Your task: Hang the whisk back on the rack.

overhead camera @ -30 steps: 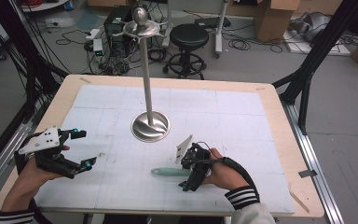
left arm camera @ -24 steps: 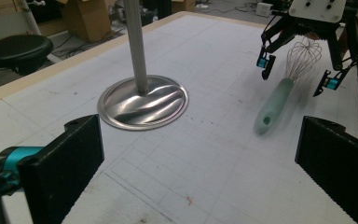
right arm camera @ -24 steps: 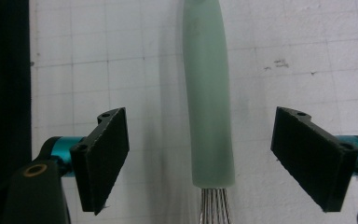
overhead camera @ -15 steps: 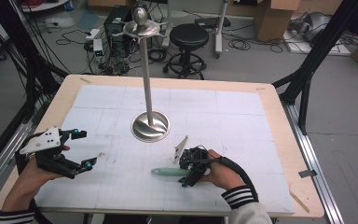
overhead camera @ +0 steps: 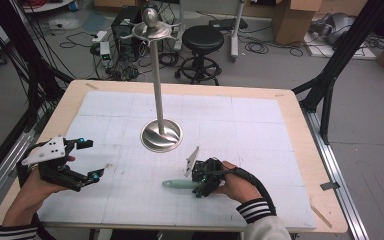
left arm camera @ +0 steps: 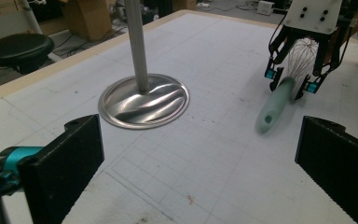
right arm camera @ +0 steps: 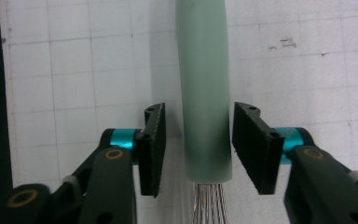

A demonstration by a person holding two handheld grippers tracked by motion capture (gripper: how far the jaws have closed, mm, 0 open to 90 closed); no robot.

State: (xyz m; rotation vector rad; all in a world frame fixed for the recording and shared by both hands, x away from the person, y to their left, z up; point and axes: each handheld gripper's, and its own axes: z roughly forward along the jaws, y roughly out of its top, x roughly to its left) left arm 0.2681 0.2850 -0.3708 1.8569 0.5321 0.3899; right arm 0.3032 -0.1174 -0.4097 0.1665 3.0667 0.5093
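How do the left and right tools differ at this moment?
The left tool is held above the mat with wide-open jaws and nothing between them; the right tool is lowered over the whisk, its jaws, just closing, straddling the green handle with slim gaps on both sides. Both have black jaws with teal fittings.

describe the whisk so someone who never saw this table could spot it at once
Start at the tall metal stand on the white gridded mat. Nearer the person, the whisk lies flat, straddled by the right gripper, pads not yet touching. Its pale green handle and wire head are unique here.
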